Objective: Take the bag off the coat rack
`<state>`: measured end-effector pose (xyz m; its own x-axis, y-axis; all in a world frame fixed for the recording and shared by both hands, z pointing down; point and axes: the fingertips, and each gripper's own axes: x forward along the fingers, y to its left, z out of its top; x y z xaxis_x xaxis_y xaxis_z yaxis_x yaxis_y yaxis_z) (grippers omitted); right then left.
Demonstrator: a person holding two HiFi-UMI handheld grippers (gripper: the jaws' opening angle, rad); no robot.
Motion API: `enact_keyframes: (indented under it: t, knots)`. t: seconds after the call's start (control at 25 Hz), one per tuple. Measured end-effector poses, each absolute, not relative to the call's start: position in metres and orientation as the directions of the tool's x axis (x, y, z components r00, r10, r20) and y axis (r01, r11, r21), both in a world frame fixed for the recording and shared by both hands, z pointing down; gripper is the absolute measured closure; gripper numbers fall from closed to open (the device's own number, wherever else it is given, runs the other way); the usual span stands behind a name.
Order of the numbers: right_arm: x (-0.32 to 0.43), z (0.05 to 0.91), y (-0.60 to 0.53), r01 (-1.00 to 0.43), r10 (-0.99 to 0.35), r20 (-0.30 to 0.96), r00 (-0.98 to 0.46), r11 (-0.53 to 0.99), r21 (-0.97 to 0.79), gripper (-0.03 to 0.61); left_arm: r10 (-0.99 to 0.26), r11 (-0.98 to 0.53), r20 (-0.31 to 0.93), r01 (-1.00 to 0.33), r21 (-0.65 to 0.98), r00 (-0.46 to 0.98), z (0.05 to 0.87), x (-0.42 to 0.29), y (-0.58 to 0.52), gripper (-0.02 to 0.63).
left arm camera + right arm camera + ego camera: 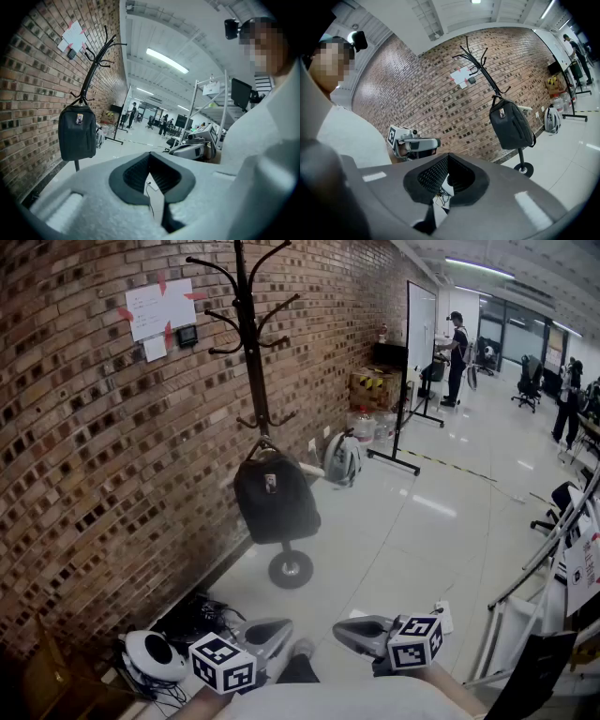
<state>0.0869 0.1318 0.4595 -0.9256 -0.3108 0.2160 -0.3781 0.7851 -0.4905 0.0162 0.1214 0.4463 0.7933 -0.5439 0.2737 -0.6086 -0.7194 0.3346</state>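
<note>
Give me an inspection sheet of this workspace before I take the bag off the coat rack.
Surface: glossy white floor.
Job's things: black bag hangs on a low hook of the coat rack.
Clutter: grey backpack beyond the rack; white round device lower left.
Grippers: left gripper and right gripper both shut, empty, well short of the bag.
Cables: black tangle on the floor at the brick wall.
Surroundings: whiteboard, people in the distance.
</note>
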Motion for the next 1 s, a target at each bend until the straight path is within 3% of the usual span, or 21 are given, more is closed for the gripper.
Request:
enact_keyframes:
  t: [0.48, 1.0]
  knots:
    - [0.064, 0.476, 0.034, -0.372, -0.293, 0.229, -0.928, 0.765, -0.527, 0.58, -0.552, -0.689, 0.287, -0.622, 0.372, 0.783, 0.468, -0.014, 0.027, 0.614]
    - [0.017, 0.468, -0.208, -0.465, -0.395, 0.248, -0.884, 0.705, -0.535, 0.58, -0.484, -0.733, 0.348, -0.59, 0.338, 0.802, 0.477, -0.07, -0.199, 0.612]
